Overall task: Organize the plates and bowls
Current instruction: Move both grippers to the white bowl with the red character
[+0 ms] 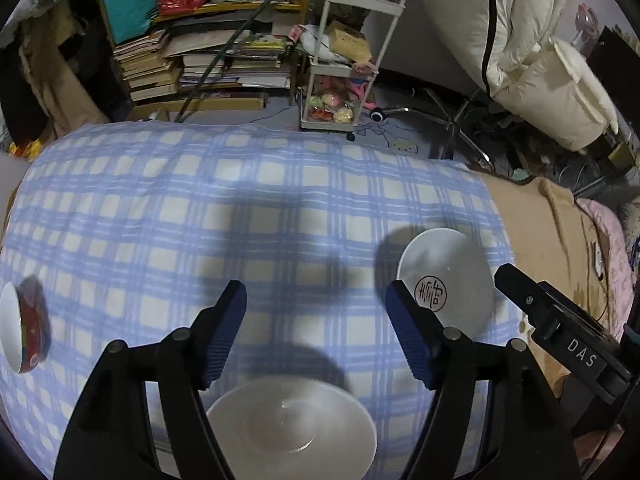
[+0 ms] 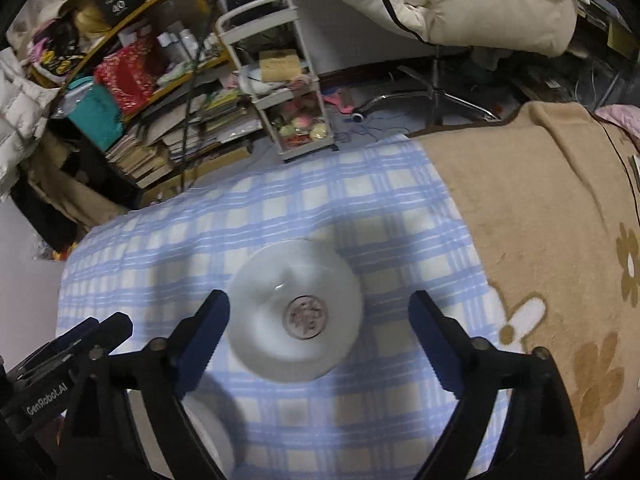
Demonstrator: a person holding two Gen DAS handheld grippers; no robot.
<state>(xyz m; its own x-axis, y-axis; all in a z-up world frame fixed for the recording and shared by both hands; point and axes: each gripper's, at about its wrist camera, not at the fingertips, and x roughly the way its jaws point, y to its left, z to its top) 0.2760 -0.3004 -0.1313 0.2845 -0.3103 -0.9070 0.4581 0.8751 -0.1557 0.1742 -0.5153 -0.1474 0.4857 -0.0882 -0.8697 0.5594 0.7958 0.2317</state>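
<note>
Both grippers, left (image 1: pixel 316 322) and right (image 2: pixel 320 330), were spread, holding nothing. Two plates (image 1: pixel 446 280) (image 1: pixel 292 426) lay flat on the checked cloth (image 1: pixel 200 208); a bowl (image 1: pixel 20 328) stood at its left edge. Books (image 1: pixel 168 64) and a cart (image 1: pixel 344 60) stood beyond.

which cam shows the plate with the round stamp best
The right wrist view: the stamped plate lies whole and near centre between the open fingers, though slightly blurred. The left wrist view shows it off to the right, its lower left edge hidden behind a finger, but the stamp is sharper there.
</note>
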